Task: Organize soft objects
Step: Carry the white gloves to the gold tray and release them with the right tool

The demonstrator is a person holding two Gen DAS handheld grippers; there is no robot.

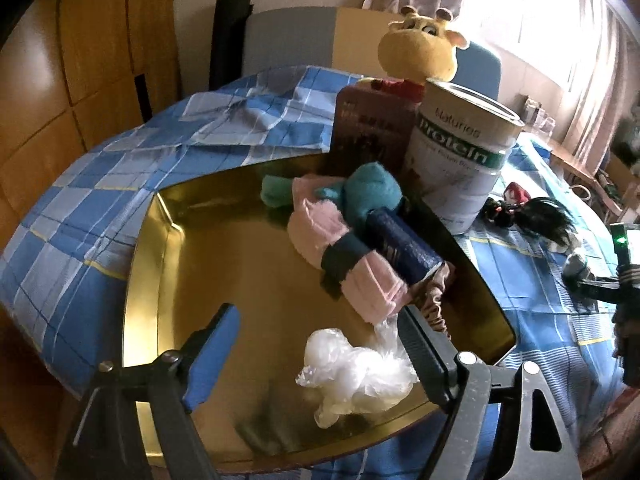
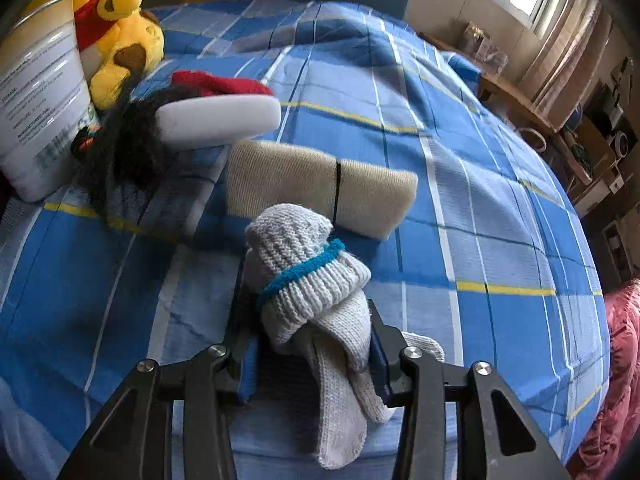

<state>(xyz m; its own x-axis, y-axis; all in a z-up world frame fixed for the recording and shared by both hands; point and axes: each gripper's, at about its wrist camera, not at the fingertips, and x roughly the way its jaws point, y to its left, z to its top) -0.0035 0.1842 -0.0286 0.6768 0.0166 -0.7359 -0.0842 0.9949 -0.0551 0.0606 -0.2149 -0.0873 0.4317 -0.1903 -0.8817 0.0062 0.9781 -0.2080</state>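
Knit glove bundle (image 2: 308, 280) hides right gripper (image 2: 310, 344) pads, seemingly clamped.

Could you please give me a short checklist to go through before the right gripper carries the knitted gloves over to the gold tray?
1. Right gripper shut on the grey knitted gloves: ok, fingers press both sides.
2. Bundle bound: ok, a blue band wraps it.
3. Loose glove cuff hanging below the jaws, may drag: not ok.
4. Free space in the gold tray: ok, its left half is bare.
5. Left gripper out of the way: not ok, it is open over the tray above the plastic bag.
6. Clearance past the protein tin: cannot tell.
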